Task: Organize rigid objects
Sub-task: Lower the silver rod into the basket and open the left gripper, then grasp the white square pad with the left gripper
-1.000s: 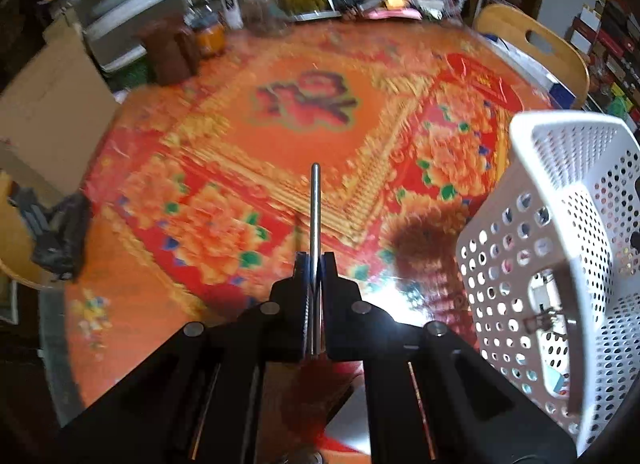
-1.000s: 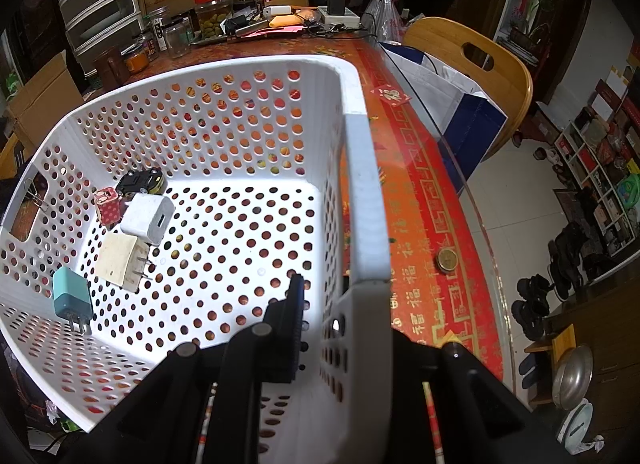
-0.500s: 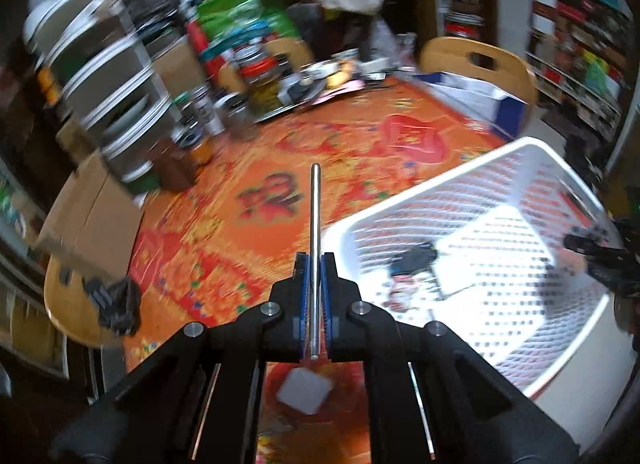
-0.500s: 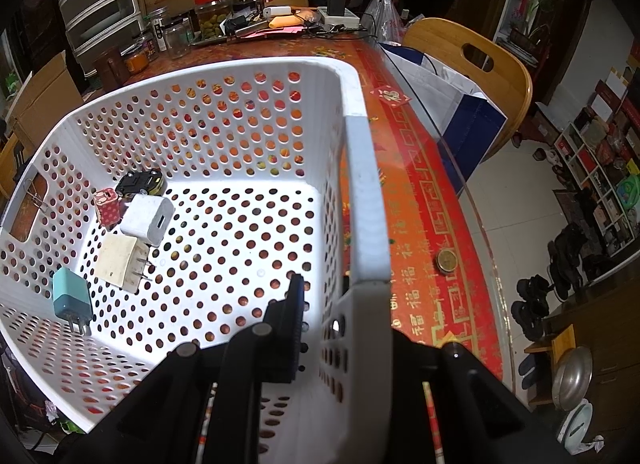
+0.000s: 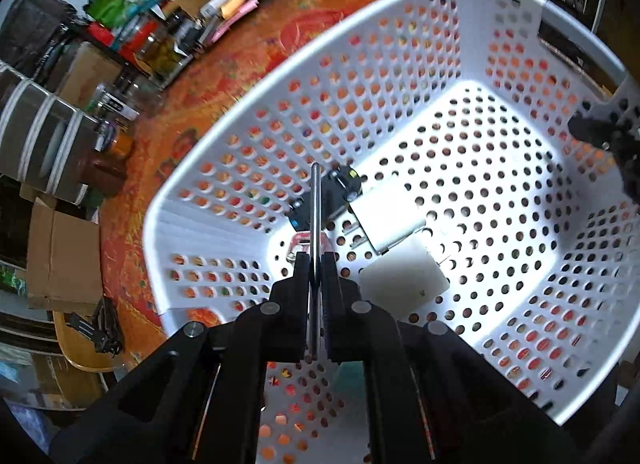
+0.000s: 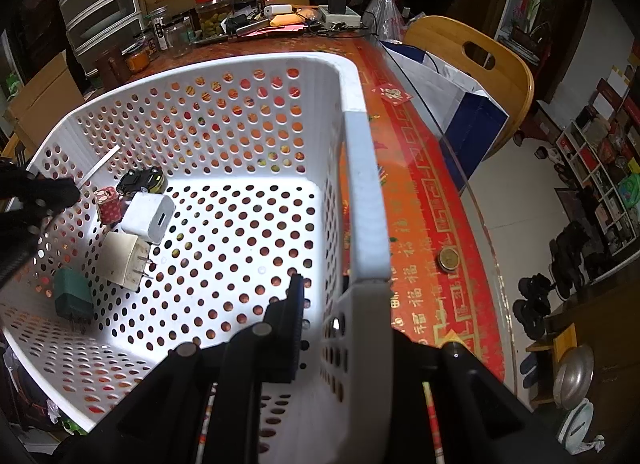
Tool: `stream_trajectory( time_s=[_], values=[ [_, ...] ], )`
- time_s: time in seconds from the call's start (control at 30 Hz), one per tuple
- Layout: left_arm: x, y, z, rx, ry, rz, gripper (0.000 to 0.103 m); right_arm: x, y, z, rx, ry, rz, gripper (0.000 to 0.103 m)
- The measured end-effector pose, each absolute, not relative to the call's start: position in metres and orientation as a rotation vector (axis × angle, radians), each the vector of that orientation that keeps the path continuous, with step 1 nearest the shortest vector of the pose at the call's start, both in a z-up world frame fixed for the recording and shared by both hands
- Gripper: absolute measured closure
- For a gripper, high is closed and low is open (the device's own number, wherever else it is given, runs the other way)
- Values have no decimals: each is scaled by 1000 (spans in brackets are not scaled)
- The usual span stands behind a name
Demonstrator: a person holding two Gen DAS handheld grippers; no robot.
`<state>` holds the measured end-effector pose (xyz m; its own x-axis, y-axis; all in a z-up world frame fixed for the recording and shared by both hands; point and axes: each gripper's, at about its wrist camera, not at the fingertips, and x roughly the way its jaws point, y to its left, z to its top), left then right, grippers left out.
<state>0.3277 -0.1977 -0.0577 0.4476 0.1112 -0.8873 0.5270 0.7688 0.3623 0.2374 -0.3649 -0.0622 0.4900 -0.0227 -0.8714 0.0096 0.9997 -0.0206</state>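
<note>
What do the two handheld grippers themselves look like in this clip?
Both the left gripper and the right gripper are matte black, with angular linkage arms pinned by round silver bolts and flat, ribbed fingers. No cables, markings or sleeves are visible.

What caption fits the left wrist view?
Left gripper holds a thin metal rod above the white perforated basket of chargers.

We list a white plastic basket (image 6: 366, 184), perforated, smooth with a dull sheen. We note a thin bright metal rod (image 5: 315, 208), polished. Chargers (image 6: 149, 218) are glossy white plastic. The table (image 6: 424, 200) wears a slick, printed red covering. By its far edge we count a varnished wooden chair (image 6: 500, 60).
</note>
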Motion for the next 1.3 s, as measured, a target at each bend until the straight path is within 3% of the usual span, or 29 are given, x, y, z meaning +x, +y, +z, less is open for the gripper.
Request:
stream_trajectory(
  time_s=[0.27,0.47,0.5,0.57,0.6,0.63,0.77,0.83,0.93,1.03,1.3],
  values=[
    [330,-213,-98,778,1184,-293,98,237,-365,-63,-14,1057,-19,88],
    [331,-215,-97,777,1158,-303,96,238,-364,-63,-19,1061,-17,88],
    [327,-212,-89,778,1115,-298,89,238,-364,-63,-19,1062,-17,88],
    [320,-199,-66,740,1034,-283,63,239,-365,-63,-18,1063,-16,88],
    [315,-191,-53,709,997,-282,41,239,-365,-63,-18,1063,-16,88],
    [309,-180,-39,673,957,-282,30,239,-365,-63,-19,1063,-16,88],
    [277,-109,19,474,837,-268,23,239,-365,-63,-18,1060,-16,88],
    [260,-69,35,384,790,-235,8,238,-365,-63,-16,1058,-15,88],
    [243,-12,37,273,734,-140,2,238,-365,-63,-15,1057,-15,88],
    [237,23,6,196,788,-158,2,238,-365,-63,-15,1057,-15,88],
    [252,24,-98,163,899,-130,2,239,-365,-63,-13,1060,-19,88]
  ],
)
